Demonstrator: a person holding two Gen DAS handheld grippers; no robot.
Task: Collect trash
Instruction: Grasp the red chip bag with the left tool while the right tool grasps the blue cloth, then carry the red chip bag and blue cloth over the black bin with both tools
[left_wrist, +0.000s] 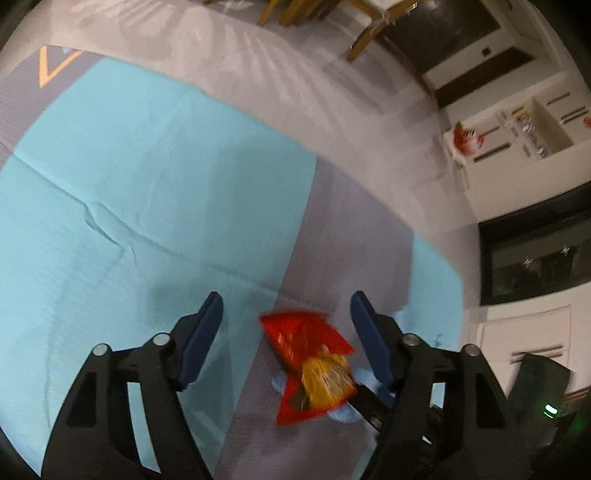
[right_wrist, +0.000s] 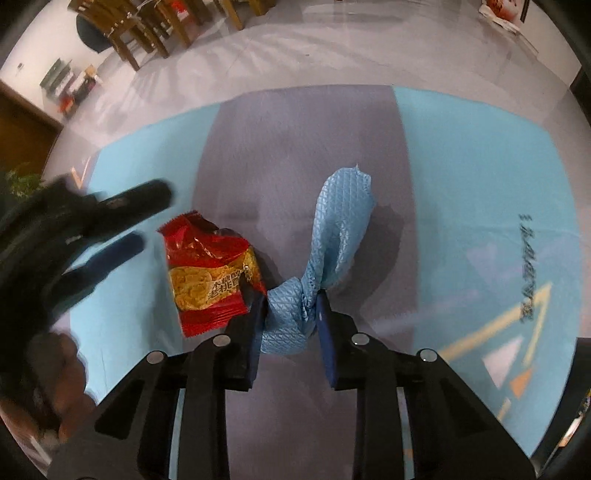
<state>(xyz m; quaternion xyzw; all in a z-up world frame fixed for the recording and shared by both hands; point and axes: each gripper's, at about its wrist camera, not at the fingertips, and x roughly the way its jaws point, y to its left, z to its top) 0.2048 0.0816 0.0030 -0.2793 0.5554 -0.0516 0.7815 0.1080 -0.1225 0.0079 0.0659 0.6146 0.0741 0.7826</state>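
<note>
Right wrist view looks down on a light-blue and grey floor mat (right_wrist: 480, 184) filling the picture. At its centre lies a crumpled blue quilted cloth (right_wrist: 332, 251), its lower end bunched and pinched between the clenched jaws of the right gripper (right_wrist: 291, 310). At nine o'clock of that cloth, just beside it, sits a red and yellow foil snack wrapper (right_wrist: 210, 273). Further toward nine o'clock hangs the left gripper (right_wrist: 129, 221), blurred. Left wrist view shows its jaws spread, the wrapper between them, the pads (left_wrist: 207, 325) not touching it.
</note>
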